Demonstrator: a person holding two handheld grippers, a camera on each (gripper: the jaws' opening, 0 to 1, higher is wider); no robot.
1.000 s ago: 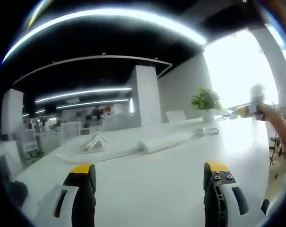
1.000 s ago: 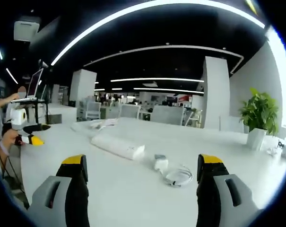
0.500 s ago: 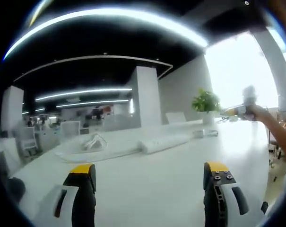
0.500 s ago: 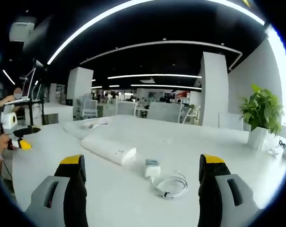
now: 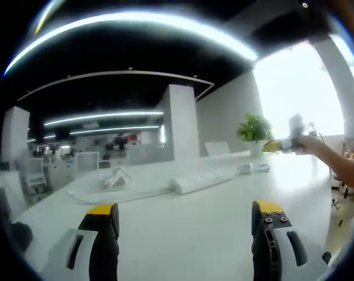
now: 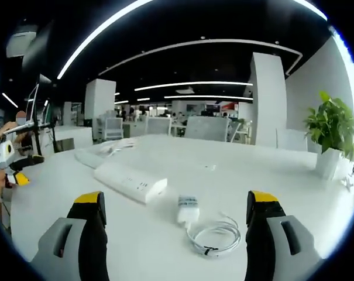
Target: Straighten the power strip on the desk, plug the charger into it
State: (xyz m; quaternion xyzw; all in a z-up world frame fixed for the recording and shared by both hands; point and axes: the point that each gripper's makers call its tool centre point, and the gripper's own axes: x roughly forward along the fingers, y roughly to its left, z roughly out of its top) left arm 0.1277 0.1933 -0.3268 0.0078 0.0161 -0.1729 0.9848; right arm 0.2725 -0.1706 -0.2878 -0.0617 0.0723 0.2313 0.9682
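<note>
A long white power strip [image 6: 129,182] lies askew on the white desk [image 6: 270,175], its cord [image 6: 109,149] trailing to the far left. In front of it sits a white charger [image 6: 188,209] with a coiled white cable [image 6: 216,236]. My right gripper [image 6: 177,234] hovers open just above the desk, the charger between and beyond its yellow-tipped jaws. In the left gripper view the power strip [image 5: 203,180] lies far ahead, the charger [image 5: 247,168] beyond it. My left gripper [image 5: 185,234] is open and holds nothing. The right gripper [image 5: 282,142] shows at the far right in a hand.
A potted plant [image 6: 333,132] stands at the desk's right end, also the plant [image 5: 254,128] in the left gripper view. Office chairs [image 6: 209,127] and white pillars [image 6: 269,105] lie behind the desk. The left gripper [image 6: 10,164] shows at the far left, held by a hand.
My right gripper has come closer to the charger and power strip, which now look larger and lower. In the left gripper view the right gripper has moved left toward the plant.
</note>
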